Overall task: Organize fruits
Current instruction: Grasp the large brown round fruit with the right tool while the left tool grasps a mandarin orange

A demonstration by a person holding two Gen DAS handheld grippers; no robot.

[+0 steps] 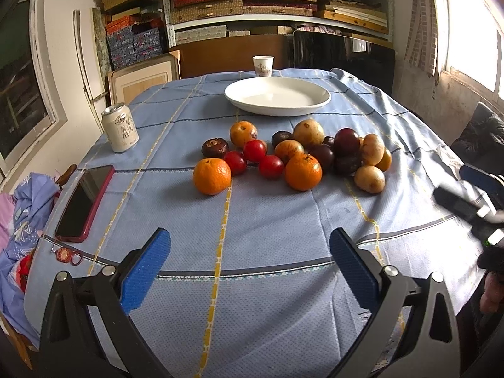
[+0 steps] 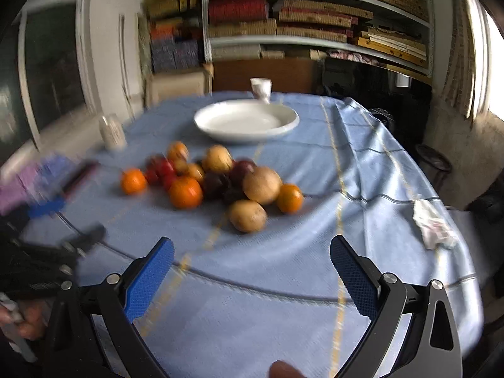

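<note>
A pile of fruit lies mid-table on the blue cloth: oranges [image 1: 211, 175] [image 2: 185, 192], red tomatoes [image 1: 254, 150], dark plums [image 1: 346, 138] and brown pears [image 1: 369, 179] [image 2: 247, 215]. An empty white plate [image 1: 277, 96] [image 2: 246, 121] sits behind the pile. My left gripper [image 1: 249, 261] is open and empty, well short of the fruit. My right gripper [image 2: 252, 267] is open and empty, near the table's front; it also shows at the right edge of the left wrist view [image 1: 472, 201]. The right wrist view is blurred.
A white drink can [image 1: 119, 127] and a phone in a red case [image 1: 85, 203] lie at the left. A paper cup [image 1: 263, 66] stands behind the plate. A crumpled tissue [image 2: 433, 225] lies at the right edge. Shelves of boxes fill the back wall.
</note>
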